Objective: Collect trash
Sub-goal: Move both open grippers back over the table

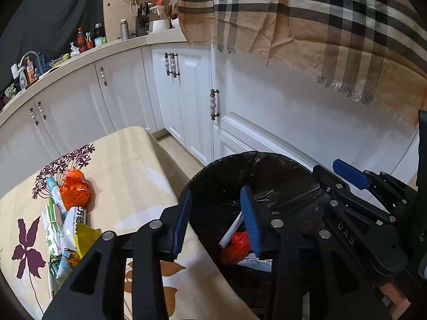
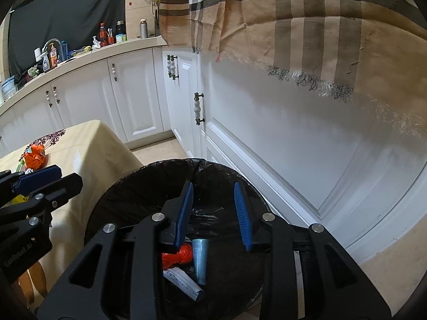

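Note:
A bin lined with a black bag (image 1: 283, 168) (image 2: 149, 176) stands beside the table. Inside it lie an orange wrapper (image 1: 234, 248) (image 2: 177, 257), a white tube (image 2: 184, 280) and a grey-blue tube (image 2: 200, 261). My left gripper (image 1: 217, 221) is open and empty over the bin's left rim. My right gripper (image 2: 214, 213) is open and empty above the bin's mouth. On the table lie more trash: a crumpled orange bag (image 1: 74, 189) (image 2: 34, 157), a light tube (image 1: 56, 194), a yellow wrapper (image 1: 85, 237) and several snack packets (image 1: 61, 242).
The table has a cream floral cloth (image 1: 128, 176) and sits left of the bin. White kitchen cabinets (image 1: 186, 101) stand behind. A checked cloth (image 1: 307, 26) hangs over the counter at upper right. Bottles (image 1: 88, 40) crowd the countertop.

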{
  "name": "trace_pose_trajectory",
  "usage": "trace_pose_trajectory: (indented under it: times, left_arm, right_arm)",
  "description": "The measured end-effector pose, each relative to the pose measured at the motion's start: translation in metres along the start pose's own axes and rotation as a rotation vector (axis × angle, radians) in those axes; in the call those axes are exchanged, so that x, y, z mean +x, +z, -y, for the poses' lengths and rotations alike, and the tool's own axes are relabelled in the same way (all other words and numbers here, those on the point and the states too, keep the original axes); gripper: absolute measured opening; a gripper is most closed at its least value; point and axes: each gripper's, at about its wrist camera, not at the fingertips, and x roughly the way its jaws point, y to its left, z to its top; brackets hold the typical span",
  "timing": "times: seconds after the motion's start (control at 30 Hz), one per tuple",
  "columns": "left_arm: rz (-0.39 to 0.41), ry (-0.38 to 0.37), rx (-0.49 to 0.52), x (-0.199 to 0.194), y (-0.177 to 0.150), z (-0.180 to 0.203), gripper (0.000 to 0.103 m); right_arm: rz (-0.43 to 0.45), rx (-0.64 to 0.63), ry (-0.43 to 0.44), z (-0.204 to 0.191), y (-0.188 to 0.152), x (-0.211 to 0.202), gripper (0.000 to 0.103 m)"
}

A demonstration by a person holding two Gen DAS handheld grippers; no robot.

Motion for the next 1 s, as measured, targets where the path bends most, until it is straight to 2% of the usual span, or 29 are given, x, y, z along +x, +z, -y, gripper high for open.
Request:
trace_pose_trajectory:
  times: [0.2, 0.47, 0.73, 1.0]
  left_arm:
    - [0.024, 0.012, -0.022, -0.017, 0.002, -0.010, 0.049]
    - [0.064, 0.059, -0.057, -0.060, -0.012, -0.039, 0.054]
    - [0.078, 0.159, -0.117, -0.108, -0.046, -0.086, 0.060]
    - [0.055, 0.248, -0.190, -0.141, -0.089, -0.133, 0.060]
  right_arm:
    - [0.003, 0.002, 0.009, -0.005, 0.001, -0.012, 0.032]
    - [0.013, -0.003, 0.057, -0.027, -0.004, -0.051, 0.032]
    - [0.003, -0.034, 0.131, -0.066, -0.019, -0.090, 0.032]
    - [-0.016, -0.095, 0.205, -0.113, -0.038, -0.116, 0.033]
